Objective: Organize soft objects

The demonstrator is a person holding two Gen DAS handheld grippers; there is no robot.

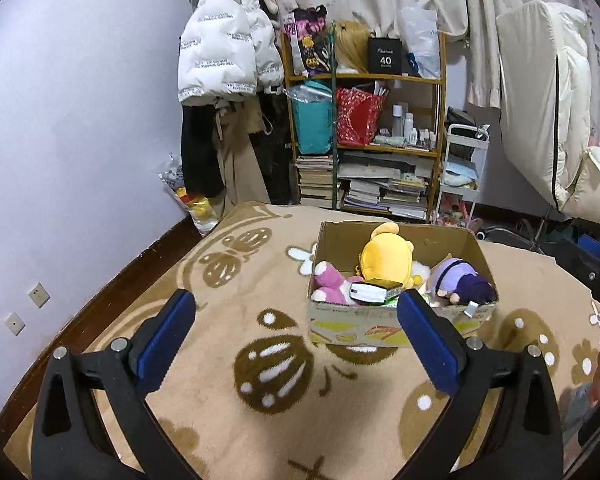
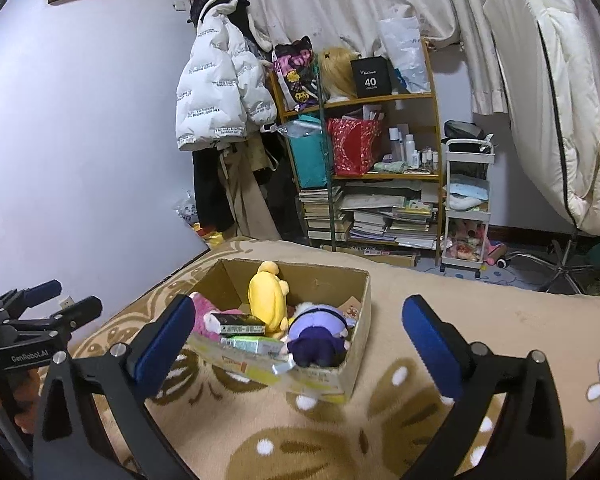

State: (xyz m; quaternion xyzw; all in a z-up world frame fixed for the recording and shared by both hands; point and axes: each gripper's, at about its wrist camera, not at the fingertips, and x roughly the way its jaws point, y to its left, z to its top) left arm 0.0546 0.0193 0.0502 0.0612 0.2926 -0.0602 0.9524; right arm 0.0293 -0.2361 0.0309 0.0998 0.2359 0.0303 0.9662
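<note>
An open cardboard box [image 1: 396, 330] [image 2: 358, 364] sits on a beige patterned blanket. Inside lie a yellow plush [image 1: 384, 258] [image 2: 266, 300], a pink plush [image 1: 334, 284] [image 2: 204, 314], a purple plush [image 1: 466, 280] [image 2: 320, 336] and small packets [image 1: 374, 290] [image 2: 244, 326]. My left gripper [image 1: 296, 332] hangs open in front of the box with nothing between its blue pads. My right gripper [image 2: 298, 336] is also open and empty, just short of the box. The left gripper's black frame [image 2: 28, 332] shows at the left edge of the right wrist view.
The blanket [image 1: 220, 320] [image 2: 460, 320] covers a bed that ends at a lilac wall on the left. Behind the bed stand a wooden shelf [image 1: 364, 120] [image 2: 364, 152] with bags and books, a hanging white jacket [image 1: 224, 40], a white cart [image 2: 466, 208] and a chair.
</note>
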